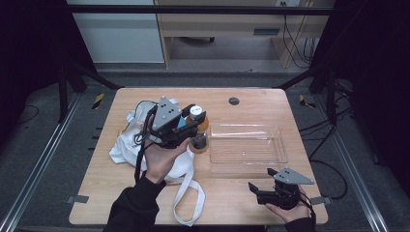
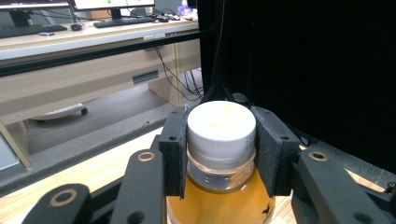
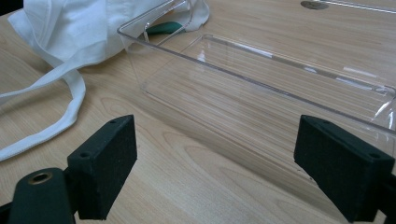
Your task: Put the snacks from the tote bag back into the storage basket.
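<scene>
Bottle [image 2: 219,186] sits gripped at its white cap [image 2: 221,133] by the left fingers [image 2: 173,149]. Best keep it upright and go slow to the tray [image 1: 246,159]. Right fingers [image 3: 105,163] gape empty.

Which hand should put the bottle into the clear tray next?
Left. The left gripper already clamps the bottle by its white cap, held just beside the clear tray. The right gripper rests open and empty at the table's near edge.
</scene>
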Available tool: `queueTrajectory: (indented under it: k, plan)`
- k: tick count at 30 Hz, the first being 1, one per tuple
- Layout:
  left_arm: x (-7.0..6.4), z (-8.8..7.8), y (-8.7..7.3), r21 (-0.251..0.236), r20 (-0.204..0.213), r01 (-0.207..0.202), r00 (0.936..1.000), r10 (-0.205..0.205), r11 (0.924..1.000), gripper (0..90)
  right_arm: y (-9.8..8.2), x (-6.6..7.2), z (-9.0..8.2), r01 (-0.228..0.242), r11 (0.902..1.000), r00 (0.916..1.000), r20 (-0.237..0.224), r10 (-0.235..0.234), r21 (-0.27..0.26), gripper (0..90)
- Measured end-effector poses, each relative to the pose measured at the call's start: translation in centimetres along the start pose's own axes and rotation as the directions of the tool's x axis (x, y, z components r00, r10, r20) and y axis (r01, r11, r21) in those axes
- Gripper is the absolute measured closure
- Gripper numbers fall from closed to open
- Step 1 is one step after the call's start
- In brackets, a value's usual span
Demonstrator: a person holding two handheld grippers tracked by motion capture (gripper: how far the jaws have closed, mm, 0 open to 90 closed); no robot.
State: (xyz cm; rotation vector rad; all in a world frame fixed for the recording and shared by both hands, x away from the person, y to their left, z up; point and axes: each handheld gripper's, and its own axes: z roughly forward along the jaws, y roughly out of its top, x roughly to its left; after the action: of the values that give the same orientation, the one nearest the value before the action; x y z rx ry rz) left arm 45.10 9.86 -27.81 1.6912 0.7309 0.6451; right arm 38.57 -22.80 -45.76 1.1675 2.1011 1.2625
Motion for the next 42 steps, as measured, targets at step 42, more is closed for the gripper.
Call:
queueTrajectory:
  k: [42]
  plan:
    - [-3.5,4.6,-1.7,0.022,0.067,-0.02,0.9976,0.018,0.9996,59.0,-0.1,0.0,0.1,0.01,0.9999,0.9999,-0.004,-0.01,0.003,13.7]
